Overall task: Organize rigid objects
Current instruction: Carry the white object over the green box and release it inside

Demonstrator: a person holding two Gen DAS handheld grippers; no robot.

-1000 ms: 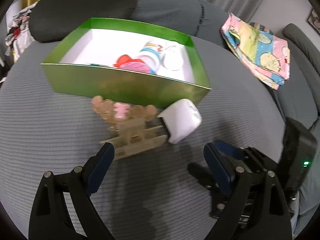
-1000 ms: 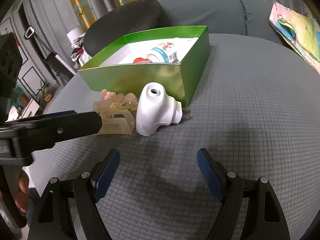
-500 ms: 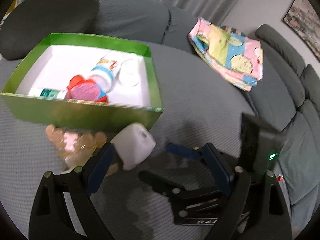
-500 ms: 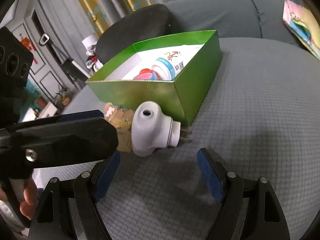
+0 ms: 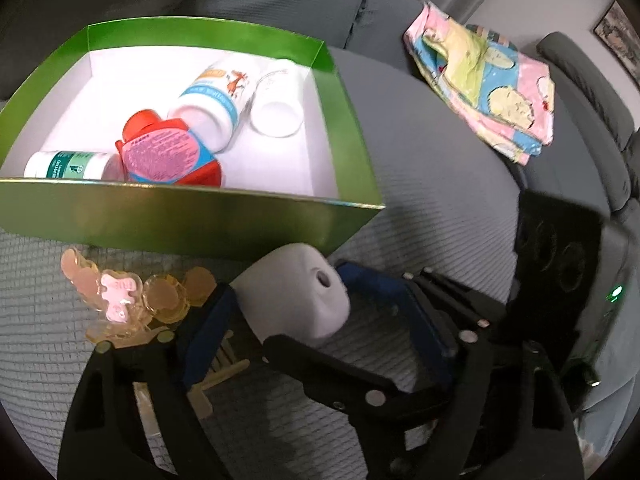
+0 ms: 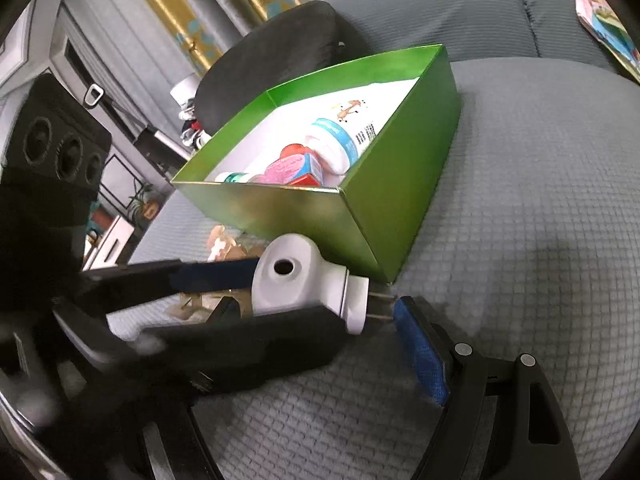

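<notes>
The white plastic plug-in device with two metal prongs [image 6: 304, 280] lies on its side on the grey quilted sofa cushion [image 6: 520, 200], just off the near corner of the green cardboard box with the white lining [image 5: 192, 220], prongs pointing away from that corner. The left tongs [image 5: 320, 316] straddle it: one blue pad [image 5: 208, 328] sits against the side farther from the box corner, the other reaches round the opposite side. The jaws have just been closing with the device between them, yet I cannot tell that both pads press on it, so to my eye it is bracketed, not gripped.

To do this step well, I'd say the left tongs should finish closing squarely across the rounded body, not on the tapered collar by the prongs, where smooth plastic would likely squirt out. Then lift straight up before going over the box wall, since the device lies so close to the corner that a sideways drag could shove the box.

Just beside the device, on the side away from the box corner, lies an amber translucent hair claw clip with a pink charm [image 5: 120, 304]; the pad there risks snagging it.

The right tongs [image 6: 404, 320] stand wide and empty, one pad [image 6: 420, 352] just beyond the prongs; better they hang back. Inside the box, a white bottle with a blue band [image 5: 216, 96] and a red and pink container [image 5: 168, 156] leave bare floor toward the corner.
</notes>
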